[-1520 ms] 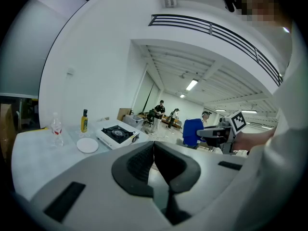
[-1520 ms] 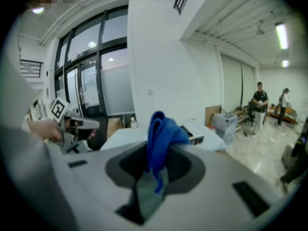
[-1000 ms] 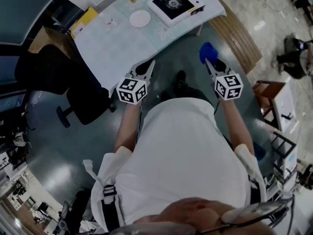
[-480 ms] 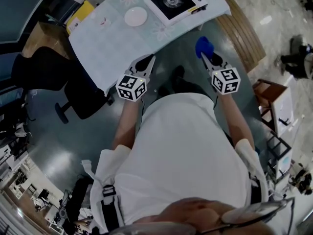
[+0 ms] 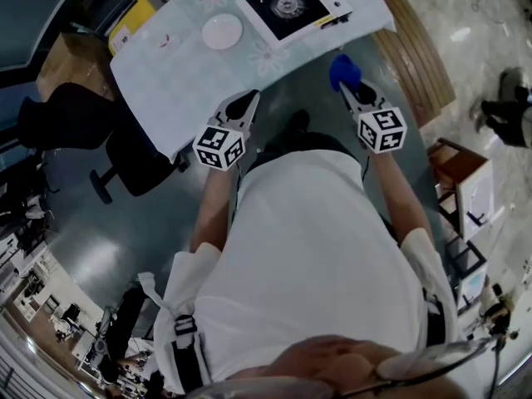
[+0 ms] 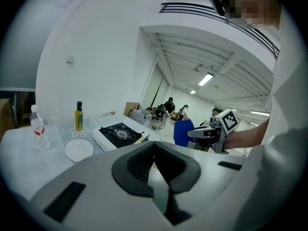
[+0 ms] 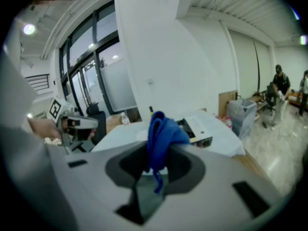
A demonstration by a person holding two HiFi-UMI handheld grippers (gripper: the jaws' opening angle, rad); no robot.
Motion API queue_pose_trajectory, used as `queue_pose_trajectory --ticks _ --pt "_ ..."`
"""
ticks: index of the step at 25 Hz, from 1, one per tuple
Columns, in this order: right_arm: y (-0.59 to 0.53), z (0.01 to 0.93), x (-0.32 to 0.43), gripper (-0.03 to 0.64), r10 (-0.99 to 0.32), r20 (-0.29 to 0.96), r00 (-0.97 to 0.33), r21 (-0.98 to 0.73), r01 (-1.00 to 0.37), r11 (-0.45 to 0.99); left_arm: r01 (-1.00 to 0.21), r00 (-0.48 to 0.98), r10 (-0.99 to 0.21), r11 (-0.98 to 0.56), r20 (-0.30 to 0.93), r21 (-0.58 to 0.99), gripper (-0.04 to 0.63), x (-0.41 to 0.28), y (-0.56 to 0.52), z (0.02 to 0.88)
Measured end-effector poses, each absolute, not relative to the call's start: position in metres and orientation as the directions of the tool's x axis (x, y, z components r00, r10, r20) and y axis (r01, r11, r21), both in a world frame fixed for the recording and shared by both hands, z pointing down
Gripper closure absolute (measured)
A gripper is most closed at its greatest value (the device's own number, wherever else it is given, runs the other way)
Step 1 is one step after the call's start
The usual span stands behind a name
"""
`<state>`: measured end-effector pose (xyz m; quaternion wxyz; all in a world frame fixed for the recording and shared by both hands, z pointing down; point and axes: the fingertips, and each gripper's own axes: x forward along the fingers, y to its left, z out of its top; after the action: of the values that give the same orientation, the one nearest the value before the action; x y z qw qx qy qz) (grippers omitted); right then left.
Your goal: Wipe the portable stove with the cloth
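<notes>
The soft blue cloth point(image 7: 161, 129), likely light and limp, is pinched in the right gripper point(image 5: 347, 90) fingers; the left gripper point(image 5: 248, 100) fingers are closed, empty.

open lab hall with office chair point(image 5: 73, 116), table point(image 5: 187, 73), workstations point(image 5: 51, 318)

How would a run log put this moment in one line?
right gripper: shut on cloth | left gripper: shut, empty | stove: on table, untouched | wiping: not yet begun

Glossy grey floor point(image 5: 108, 248); black office chair point(image 5: 71, 119) beside pale table point(image 5: 179, 73); tall windows point(image 7: 96, 76).
</notes>
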<state>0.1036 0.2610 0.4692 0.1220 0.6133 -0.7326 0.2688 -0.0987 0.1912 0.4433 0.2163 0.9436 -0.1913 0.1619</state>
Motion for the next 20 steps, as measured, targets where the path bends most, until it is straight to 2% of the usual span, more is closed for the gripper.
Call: queue_pose_trajectory --ticks 11,20 --pt "0.225 0.505 0.14 0.511 -0.819 0.536 -0.202 -0.248 -0.966 0.076 -0.484 0.84 -0.315 -0.803 0.442 0.348 0.563 -0.089 0.171 0.461" --pt "0.198 0.544 0.151 0.509 -0.808 0.571 -0.144 -0.267 -0.964 -0.017 -0.428 0.85 -0.23 -0.825 0.474 0.368 0.563 -0.078 0.151 0.479"
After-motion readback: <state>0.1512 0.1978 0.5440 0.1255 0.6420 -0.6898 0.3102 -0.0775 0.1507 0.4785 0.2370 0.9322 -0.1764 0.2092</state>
